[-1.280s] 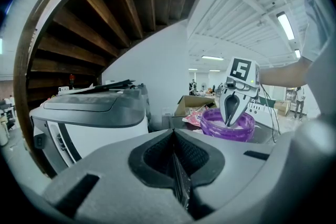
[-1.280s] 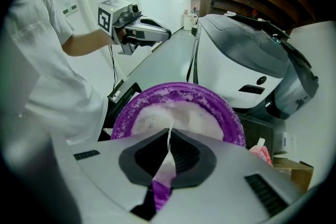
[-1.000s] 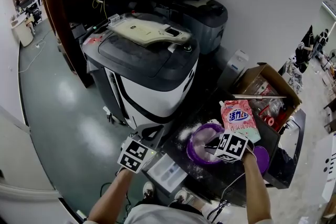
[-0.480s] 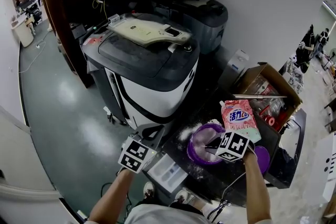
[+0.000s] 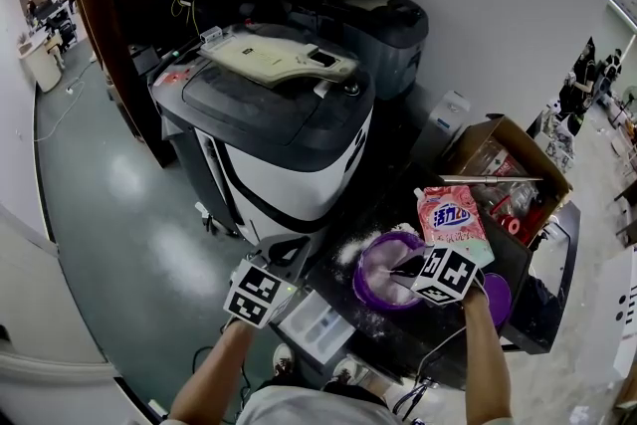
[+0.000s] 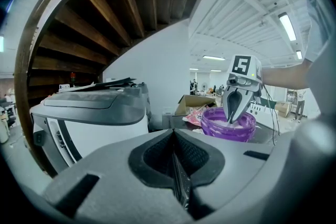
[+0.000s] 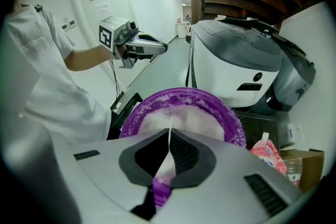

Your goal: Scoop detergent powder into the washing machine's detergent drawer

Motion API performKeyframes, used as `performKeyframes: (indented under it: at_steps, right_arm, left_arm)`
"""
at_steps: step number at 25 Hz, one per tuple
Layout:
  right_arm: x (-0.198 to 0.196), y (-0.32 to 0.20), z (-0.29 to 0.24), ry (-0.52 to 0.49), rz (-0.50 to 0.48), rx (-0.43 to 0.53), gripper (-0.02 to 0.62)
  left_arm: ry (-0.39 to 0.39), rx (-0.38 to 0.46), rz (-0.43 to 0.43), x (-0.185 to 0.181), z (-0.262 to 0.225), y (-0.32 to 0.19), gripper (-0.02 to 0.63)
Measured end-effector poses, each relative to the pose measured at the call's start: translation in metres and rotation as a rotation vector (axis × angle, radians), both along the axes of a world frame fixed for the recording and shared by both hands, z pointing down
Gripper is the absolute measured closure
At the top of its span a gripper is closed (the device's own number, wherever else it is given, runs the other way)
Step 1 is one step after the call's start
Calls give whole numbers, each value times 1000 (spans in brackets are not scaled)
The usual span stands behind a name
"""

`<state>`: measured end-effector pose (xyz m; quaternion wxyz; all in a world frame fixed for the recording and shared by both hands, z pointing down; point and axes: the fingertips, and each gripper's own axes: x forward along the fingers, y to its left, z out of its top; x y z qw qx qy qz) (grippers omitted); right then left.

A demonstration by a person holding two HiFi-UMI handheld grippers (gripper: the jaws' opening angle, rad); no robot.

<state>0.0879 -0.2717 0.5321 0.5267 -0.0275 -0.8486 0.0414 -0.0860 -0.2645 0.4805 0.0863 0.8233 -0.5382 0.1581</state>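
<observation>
The right gripper's [image 7: 169, 136] jaws are clamped on a thin white scoop handle [image 7: 169, 140], whose far end dips into the white detergent powder [image 7: 194, 120] in a purple bowl [image 7: 231, 118]. The left gripper view shows this gripper [image 6: 231, 115] pointing steeply down into the bowl [image 6: 228, 132]. The left gripper's [image 6: 175, 136] jaws are pressed together with nothing between them, aimed level toward the washing machine [image 6: 89, 118].

In the head view the bowl [image 5: 370, 296] sits on a dark counter [image 5: 418, 343], with loose powder [image 5: 350, 254] spilled just beside its far-left rim. A pink detergent bag [image 5: 453, 222] leans just behind the bowl. The detergent drawer [image 5: 317, 325] lies at the counter's near-left edge, near the bowl and just beside the left gripper [image 5: 291, 252], which hovers over the floor side of the counter. Beyond stands the grey-and-white washing machine [image 5: 269, 124], and an open cardboard box [image 5: 508, 149] stands to the right of the bag.
</observation>
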Motion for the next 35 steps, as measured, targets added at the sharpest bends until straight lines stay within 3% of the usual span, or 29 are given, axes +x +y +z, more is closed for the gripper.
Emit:
performKeyframes:
  at_steps: [8,16,22,29,35]
  right_arm:
    - [8,-2,-7,-32,63,0,592]
    - [3,2,7,50,-6,73,592]
    - [-1,8,6,39,0,-11,592]
    - [0,17,-8,-41,89,-171,592]
    - [8,23,-12,-74,167,-223,592]
  left_arm:
    - [5,-2,11,7,-1,-1,597]
    - [4,5,26,15,-2,-2,597]
    - [3,2,21,11,0,-1,597]
    - [-3,-4,21,10,-1,-1,597]
    - [6,-3,42,17,2,-2,597]
